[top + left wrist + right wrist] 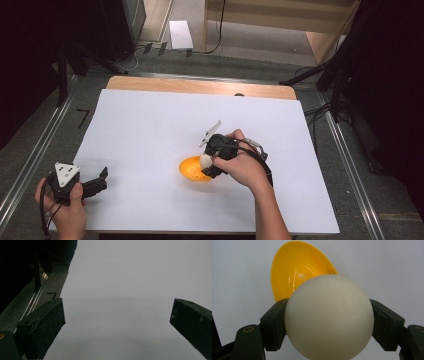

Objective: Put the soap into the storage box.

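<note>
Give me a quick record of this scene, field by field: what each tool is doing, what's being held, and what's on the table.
right tool: shut on the white ball, jaws pressing its two sides
white ball position: held just at the yellow bowl, above its near edge; not yet lying inside
yellow bowl: empty, resting on the white sheet
left tool: open, jaws wide apart, holding nothing, near the sheet's front left corner
surface: white sheet over a wooden table
</note>
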Available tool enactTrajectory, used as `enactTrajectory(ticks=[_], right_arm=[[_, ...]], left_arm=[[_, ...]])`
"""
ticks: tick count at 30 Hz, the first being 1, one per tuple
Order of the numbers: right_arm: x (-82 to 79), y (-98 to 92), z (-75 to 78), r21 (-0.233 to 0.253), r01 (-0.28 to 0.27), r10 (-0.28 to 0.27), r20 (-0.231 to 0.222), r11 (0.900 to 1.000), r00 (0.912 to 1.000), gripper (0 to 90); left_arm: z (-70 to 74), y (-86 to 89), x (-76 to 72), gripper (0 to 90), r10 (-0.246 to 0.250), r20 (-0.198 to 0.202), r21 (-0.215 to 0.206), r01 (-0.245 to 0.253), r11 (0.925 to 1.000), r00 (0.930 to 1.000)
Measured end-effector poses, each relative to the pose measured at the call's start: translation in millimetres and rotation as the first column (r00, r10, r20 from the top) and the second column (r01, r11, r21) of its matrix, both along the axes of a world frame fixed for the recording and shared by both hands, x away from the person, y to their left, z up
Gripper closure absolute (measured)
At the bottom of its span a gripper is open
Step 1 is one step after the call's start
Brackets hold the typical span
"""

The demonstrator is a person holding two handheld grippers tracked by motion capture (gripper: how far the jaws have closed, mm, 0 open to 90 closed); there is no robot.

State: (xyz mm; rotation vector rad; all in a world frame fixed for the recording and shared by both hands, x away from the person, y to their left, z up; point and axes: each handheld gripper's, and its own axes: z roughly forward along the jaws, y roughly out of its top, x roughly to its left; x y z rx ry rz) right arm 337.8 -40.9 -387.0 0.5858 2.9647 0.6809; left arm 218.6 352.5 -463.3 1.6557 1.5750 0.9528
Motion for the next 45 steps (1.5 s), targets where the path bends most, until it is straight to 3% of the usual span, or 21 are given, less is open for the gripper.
enactTrajectory(ticks=[26,35,45], right_arm=[[-3.1,26.1,-10.2,-0.02,-0.053,0.052,-0.036,0.998,0.998,24.8],[-2.1,26.7,-12.8,-0.019,-0.071,0.07,-0.068,0.997,0.9952,23.3],[-2.0,20.1,-9.3,0.005,-0.048,0.048,-0.057,0.999,0.9972,24.4]], left_arm=[[-0.2,0.3,0.2,0.2,-0.002,0.001,-0.001,0.002,1.0,1.0],[-0.1,0.4,0.3,0.2,-0.004,0.0,-0.002,0.004,1.0,1.0],[0.2,1.0,0.1,0.2,-0.003,-0.003,-0.003,0.003,1.0,1.0]])
